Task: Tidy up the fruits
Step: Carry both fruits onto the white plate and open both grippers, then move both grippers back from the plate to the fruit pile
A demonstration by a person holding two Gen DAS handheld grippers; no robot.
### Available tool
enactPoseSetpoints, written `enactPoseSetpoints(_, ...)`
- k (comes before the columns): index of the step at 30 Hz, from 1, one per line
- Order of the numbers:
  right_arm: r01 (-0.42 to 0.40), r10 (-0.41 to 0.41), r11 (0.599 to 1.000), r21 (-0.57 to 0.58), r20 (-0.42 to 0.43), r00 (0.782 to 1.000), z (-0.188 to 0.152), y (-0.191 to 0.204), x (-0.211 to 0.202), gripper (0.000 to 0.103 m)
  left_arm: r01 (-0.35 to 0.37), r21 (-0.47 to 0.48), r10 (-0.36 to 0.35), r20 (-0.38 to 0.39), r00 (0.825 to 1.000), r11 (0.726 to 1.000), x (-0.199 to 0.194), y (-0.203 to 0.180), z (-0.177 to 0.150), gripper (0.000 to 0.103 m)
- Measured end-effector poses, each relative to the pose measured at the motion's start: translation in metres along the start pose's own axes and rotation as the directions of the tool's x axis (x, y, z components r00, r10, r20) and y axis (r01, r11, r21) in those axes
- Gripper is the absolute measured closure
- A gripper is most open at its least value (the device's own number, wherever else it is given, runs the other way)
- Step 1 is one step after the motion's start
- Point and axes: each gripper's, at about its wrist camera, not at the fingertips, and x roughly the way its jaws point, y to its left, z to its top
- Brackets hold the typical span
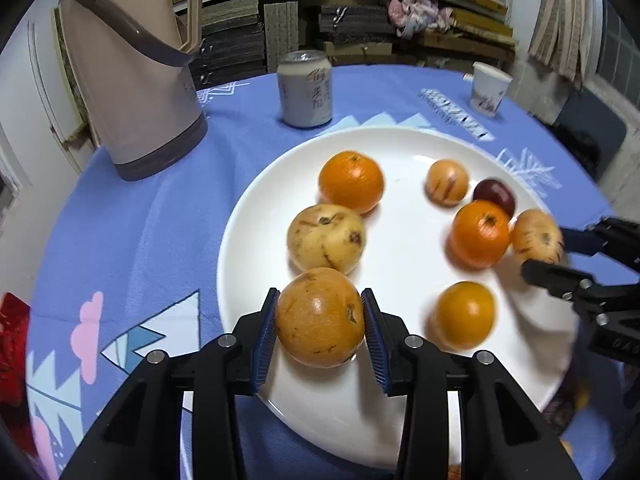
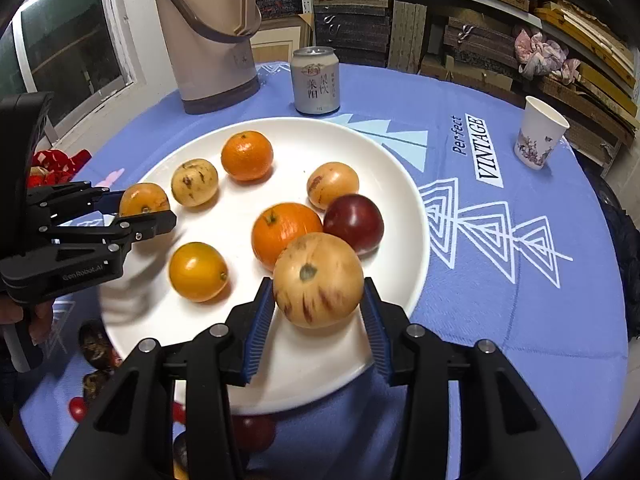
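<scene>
Both tongs pinch round fruit over the white round plate (image 2: 400, 184): the left tongs (image 1: 320, 320) a brown-speckled orange fruit (image 1: 320, 316) at lower centre, the right tongs (image 2: 318, 300) a pale streaked fruit (image 2: 318, 280). Released carelessly, either could roll into the crowded oranges or off the rim.

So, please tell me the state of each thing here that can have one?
Left gripper: shut on a yellow fruit over the plate.
Right gripper: shut on a pale fruit.
Can: upright; whether opened, cannot tell.
Cup: upright, tilted look.
Thermos: upright, handle down.
</scene>
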Motion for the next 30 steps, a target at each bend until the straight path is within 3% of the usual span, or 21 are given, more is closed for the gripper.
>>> enactPoseSetpoints(2,0.018,-0.019,1.000,0.008,0.017,1.000,-0.001,-0.002,-0.002,0.058,-0.007,-0.005,0.007,-0.014,1.000,1.000,0.003,0.002,0.000,0.055)
enactPoseSetpoints(3,0.014,-0.014,1.000,0.017,0.027,1.000,-0.001,-0.004,-0.005,0.058,-0.008,-0.005,0.008,-0.008,1.000,1.000,0.001,0.002,0.000,0.041)
enactPoseSetpoints(4,0.007,-0.008,1.000,0.025,0.036,0.999,-0.001,-0.005,-0.008,0.058,-0.013,-0.002,0.013,0.009,1.000,1.000,-0.004,0.002,0.001,0.034)
enactPoseSetpoints(6,0.003,-0.005,0.999,0.037,0.053,0.999,-0.002,-0.007,-0.017,0.055,-0.052,0.009,0.051,0.051,0.997,0.999,-0.017,0.000,0.000,0.030)
enactPoseSetpoints(18,-0.034,0.026,0.997,0.069,0.108,0.994,-0.034,0.001,-0.072,0.047,-0.078,0.062,0.070,0.124,0.990,0.995,-0.079,-0.016,-0.025,0.030)
enactPoseSetpoints(30,-0.036,0.024,0.997,0.074,0.161,0.987,-0.085,0.025,-0.125,0.037,-0.064,0.083,0.048,0.182,0.982,0.994,-0.136,-0.034,-0.078,0.030)
